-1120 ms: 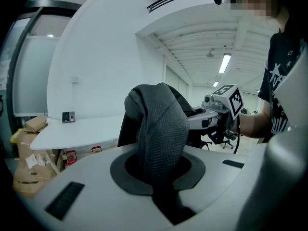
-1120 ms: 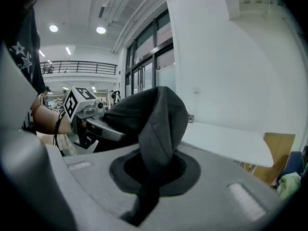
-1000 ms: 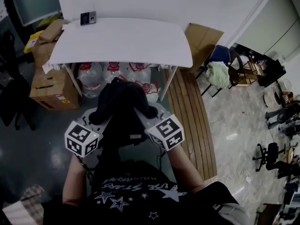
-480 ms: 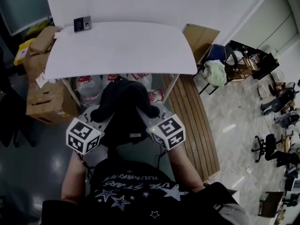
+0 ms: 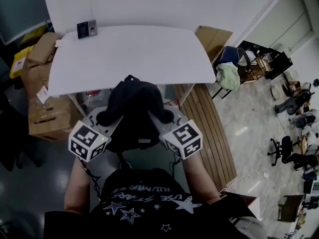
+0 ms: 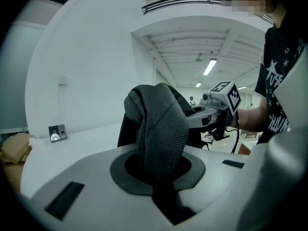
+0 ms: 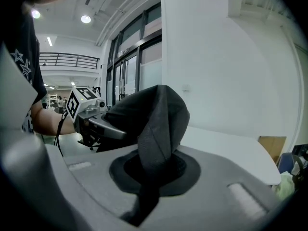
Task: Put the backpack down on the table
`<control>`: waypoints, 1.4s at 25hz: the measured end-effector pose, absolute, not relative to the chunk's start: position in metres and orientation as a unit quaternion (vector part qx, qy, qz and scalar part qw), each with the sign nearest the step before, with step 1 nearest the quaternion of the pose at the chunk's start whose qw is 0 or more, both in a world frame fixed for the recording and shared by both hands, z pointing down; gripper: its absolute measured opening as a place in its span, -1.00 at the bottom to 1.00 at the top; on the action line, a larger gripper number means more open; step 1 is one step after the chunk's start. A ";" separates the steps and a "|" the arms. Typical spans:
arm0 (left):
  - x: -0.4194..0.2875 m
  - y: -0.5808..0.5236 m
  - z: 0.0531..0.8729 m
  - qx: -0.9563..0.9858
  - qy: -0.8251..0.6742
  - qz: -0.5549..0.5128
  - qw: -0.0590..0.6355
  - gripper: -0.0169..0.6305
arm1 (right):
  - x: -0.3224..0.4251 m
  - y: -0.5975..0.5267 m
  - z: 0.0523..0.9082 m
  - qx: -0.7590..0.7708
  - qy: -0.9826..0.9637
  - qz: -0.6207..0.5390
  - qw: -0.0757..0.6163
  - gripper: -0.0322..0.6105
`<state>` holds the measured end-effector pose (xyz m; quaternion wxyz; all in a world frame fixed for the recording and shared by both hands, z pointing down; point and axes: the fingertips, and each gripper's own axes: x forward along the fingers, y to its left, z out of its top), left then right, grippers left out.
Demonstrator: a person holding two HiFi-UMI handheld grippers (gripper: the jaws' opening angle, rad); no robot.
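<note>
The white surface [image 5: 129, 54] is the biggest thing ahead of me. It spreads across the upper middle of the head view, and almost all of its top is bare.

The black backpack [image 5: 134, 113] hangs in the air between my two hands, just in front of my chest. In the head view its top edge overlaps the near edge of the surface. Its body looks to be off the surface and on my side of it, so I judge the carry step to be in hand and the setting down not yet begun.

The left gripper [image 6: 159, 165] and the right gripper [image 7: 154, 170] flank the bag, one on each side, both pointing slightly downward toward the surface.

In the left gripper view, the fingers are pinched nearly together on a grey mesh shoulder strap [image 6: 161, 129], which rises out of them in a loop. In the right gripper view, the fingers are likewise clamped close on the other strap [image 7: 159, 124], which folds over above them.

A small dark device [image 5: 86, 29] sits near the far left corner of the surface, well apart from the bag.

Next, I think I need to carry the bag forward until its base is over bare surface. Then I lower both hands evenly until the bag rests there, and only then release the straps. Raising the base above the near edge looks like the delicate part.
</note>
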<state>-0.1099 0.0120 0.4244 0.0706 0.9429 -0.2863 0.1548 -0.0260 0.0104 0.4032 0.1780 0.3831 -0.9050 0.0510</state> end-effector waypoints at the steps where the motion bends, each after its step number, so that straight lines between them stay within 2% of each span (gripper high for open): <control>1: -0.113 0.007 0.422 0.944 -0.283 0.154 0.068 -0.79 | -0.029 0.007 0.401 0.385 -0.904 0.050 0.179 -0.84; 8: -0.123 -0.022 0.416 0.949 -0.272 0.151 0.060 -0.79 | -0.038 -0.019 0.394 0.391 -0.901 0.045 0.182 -0.85; 18: -0.088 -0.065 0.405 0.938 -0.302 0.159 0.061 -0.79 | -0.003 -0.068 0.384 0.370 -0.914 0.037 0.162 -0.85; 35: -0.030 -0.174 0.341 0.914 -0.386 0.116 0.041 -0.79 | 0.055 -0.187 0.315 0.301 -0.946 -0.033 0.114 -0.85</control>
